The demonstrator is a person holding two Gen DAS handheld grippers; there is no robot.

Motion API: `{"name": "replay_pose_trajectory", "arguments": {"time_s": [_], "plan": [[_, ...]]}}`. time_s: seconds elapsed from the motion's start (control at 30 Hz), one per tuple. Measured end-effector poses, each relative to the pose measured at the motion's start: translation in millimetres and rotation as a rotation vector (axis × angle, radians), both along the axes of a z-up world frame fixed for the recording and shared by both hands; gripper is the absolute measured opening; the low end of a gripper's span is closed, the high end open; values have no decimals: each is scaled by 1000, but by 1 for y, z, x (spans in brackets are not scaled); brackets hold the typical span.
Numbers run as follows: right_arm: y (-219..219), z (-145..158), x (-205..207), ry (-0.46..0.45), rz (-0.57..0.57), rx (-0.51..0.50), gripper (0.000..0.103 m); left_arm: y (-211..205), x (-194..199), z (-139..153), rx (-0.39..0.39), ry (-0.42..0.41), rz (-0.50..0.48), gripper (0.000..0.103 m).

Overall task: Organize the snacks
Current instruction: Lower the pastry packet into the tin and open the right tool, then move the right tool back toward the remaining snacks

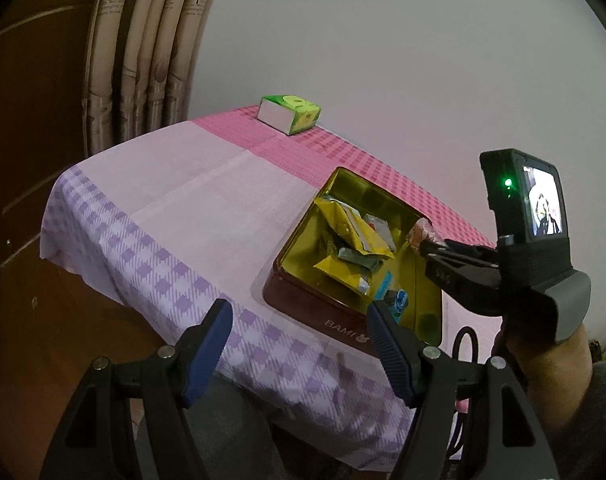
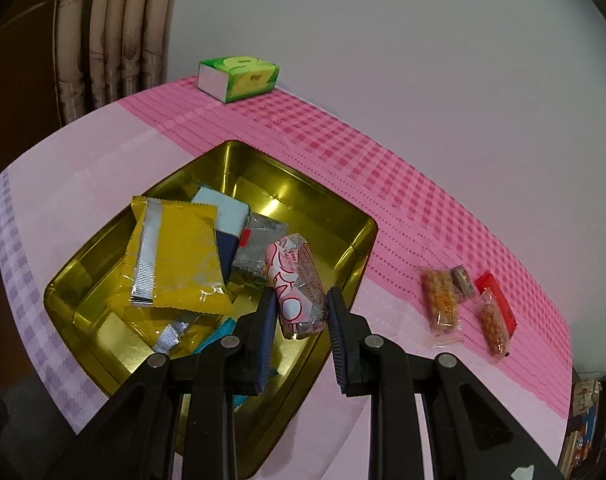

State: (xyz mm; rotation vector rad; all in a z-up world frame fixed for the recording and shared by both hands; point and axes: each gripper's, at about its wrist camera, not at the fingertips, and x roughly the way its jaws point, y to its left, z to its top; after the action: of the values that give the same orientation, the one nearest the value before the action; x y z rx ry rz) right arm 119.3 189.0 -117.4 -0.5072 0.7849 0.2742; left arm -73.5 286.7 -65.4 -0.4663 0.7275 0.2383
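Observation:
A gold-lined tin (image 2: 355, 240) with dark red sides (image 1: 303, 304) stands on the table and holds several snack packets, among them a yellow packet (image 2: 175, 256). My right gripper (image 2: 301, 308) is shut on a pink-and-white wrapped snack (image 2: 299, 284) and holds it over the tin's near right corner; it also shows in the left wrist view (image 1: 421, 240). Several loose snacks (image 2: 467, 304) lie on the cloth right of the tin. My left gripper (image 1: 299, 316) is open and empty, at the table's near edge beside the tin.
A green tissue box (image 2: 239, 74) stands at the far edge of the table (image 1: 175, 200), which is covered by a pink and purple checked cloth. A curtain (image 1: 151, 40) and a wooden door (image 1: 31, 120) are at the left. A white wall is behind.

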Motion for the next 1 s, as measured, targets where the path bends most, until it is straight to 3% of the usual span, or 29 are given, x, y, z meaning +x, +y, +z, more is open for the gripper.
{"name": "replay_pose_trajectory", "arguments": {"time_s": [0.7,0.8,0.87,0.93,1.0], "plan": [[1,-40,7,95,-4,2,23,-1,6,-10,-18,34,-9,71],[-3,-38,5,100,0,47,31,0,6,-10,-17,34,-9,71],[-5,-32,1,80,12,72,53,-1,6,-10,-15,34,-8,71],[-7,-25,-6,54,32,93,65,-2,7,-10,-11,33,-12,71],[-13,-16,-17,11,36,107,68,-4,8,-9,1,30,-19,71]]}}
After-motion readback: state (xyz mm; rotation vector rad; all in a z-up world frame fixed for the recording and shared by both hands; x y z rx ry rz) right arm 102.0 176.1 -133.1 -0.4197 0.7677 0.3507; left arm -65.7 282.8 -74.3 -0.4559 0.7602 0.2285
